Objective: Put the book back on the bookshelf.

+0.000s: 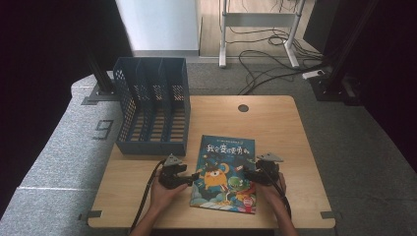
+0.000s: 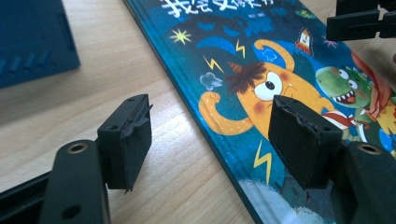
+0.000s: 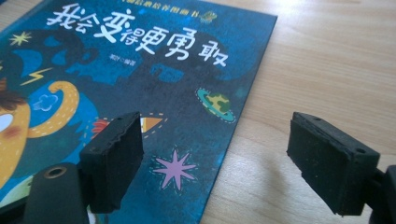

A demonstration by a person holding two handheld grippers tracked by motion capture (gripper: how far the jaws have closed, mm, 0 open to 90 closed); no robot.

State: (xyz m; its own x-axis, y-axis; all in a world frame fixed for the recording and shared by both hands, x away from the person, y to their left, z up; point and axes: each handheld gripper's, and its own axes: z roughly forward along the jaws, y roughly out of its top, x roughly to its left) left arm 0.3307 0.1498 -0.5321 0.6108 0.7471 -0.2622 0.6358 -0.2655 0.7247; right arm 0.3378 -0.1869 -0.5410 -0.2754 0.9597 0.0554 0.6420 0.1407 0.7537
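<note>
A blue picture book (image 1: 226, 172) with an orange monster on its cover lies flat near the table's front edge. At its left edge, my left gripper (image 1: 194, 176) is open, held in a hand. In the left gripper view the jaws of the left gripper (image 2: 210, 126) stand wide over the book's (image 2: 280, 60) edge, one over wood and one over the cover, with nothing pressed. On the book's right side, the right gripper (image 1: 248, 173) is open too. Seen in its own view, the right gripper (image 3: 215, 135) spans the book's (image 3: 140, 70) right edge.
A dark blue slotted file holder (image 1: 152, 105) lies on the wooden table (image 1: 275, 118) at the back left, just behind the left hand. A round cable hole (image 1: 243, 108) sits at the table's far middle. The other gripper (image 2: 359, 21) shows at the top right of the left gripper view.
</note>
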